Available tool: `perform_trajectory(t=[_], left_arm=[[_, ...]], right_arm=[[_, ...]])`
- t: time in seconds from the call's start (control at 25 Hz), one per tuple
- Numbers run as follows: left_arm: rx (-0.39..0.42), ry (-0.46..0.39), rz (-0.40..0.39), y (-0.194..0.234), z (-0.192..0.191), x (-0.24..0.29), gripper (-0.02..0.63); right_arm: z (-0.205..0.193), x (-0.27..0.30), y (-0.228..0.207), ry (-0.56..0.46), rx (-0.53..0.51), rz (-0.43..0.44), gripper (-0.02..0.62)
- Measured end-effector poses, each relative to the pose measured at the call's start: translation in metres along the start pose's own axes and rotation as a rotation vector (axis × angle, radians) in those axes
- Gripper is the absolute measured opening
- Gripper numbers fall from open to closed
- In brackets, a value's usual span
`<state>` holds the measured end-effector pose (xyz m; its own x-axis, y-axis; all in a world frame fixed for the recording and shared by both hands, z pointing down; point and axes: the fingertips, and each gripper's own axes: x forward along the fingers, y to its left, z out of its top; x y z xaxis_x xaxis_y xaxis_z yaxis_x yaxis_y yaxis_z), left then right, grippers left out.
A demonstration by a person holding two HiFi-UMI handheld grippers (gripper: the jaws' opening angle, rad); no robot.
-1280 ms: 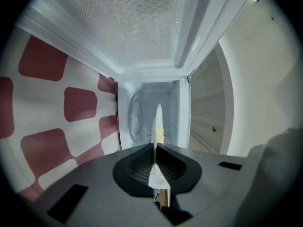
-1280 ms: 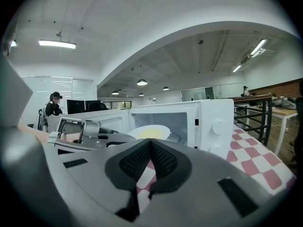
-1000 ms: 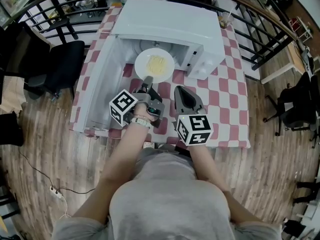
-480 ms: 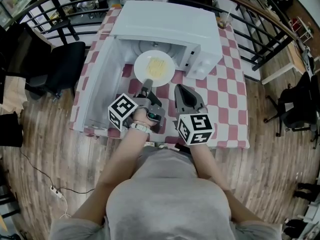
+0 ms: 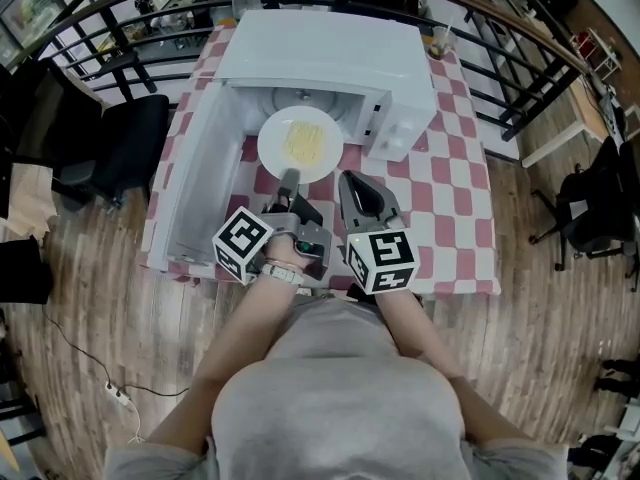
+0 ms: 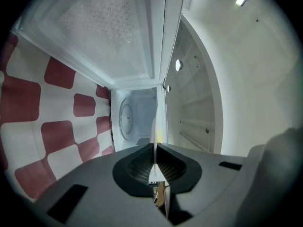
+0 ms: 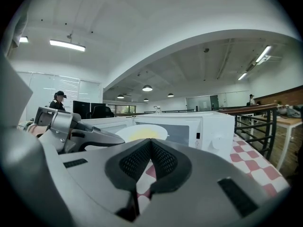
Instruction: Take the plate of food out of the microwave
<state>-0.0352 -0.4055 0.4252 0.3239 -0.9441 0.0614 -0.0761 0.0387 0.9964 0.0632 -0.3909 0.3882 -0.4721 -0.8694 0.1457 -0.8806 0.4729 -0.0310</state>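
A white plate (image 5: 300,144) with yellow food hangs in front of the open white microwave (image 5: 330,48), just outside its cavity. My left gripper (image 5: 290,177) is shut on the plate's near rim. In the left gripper view the plate (image 6: 155,126) shows edge-on as a thin line pinched between the pads, with the cavity (image 6: 135,119) behind. Just right of it, my right gripper (image 5: 347,176) hovers over the tablecloth, shut on nothing. From the right gripper (image 7: 150,142) view, the plate (image 7: 141,134) and the left gripper (image 7: 71,129) show at the left.
The microwave door (image 5: 200,168) stands swung open to the left. A red-and-white checked cloth (image 5: 440,208) covers the table. A cup (image 5: 438,40) stands at the back right corner. A black chair (image 5: 130,138) is left of the table, with railings behind.
My left gripper has drawn the plate back toward me, out of the microwave cavity. The right gripper has stayed beside it, shut.
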Motion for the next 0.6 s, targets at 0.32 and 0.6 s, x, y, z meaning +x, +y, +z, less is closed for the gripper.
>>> perform_trajectory(t=[0.32,0.6], left_arm=[[0.01,-0.015,-0.027,-0.0069,-0.0001,-0.0019,0.015],[0.022,0.0,-0.035,-0.0108,-0.0076,-0.0015,0.015]], right_arm=[[-0.0005,-0.0049,-0.004,0.001,-0.009,-0.022,0.025],[-0.002,-0.0041,-0.0075,0.017,-0.013,-0.058,0.025]])
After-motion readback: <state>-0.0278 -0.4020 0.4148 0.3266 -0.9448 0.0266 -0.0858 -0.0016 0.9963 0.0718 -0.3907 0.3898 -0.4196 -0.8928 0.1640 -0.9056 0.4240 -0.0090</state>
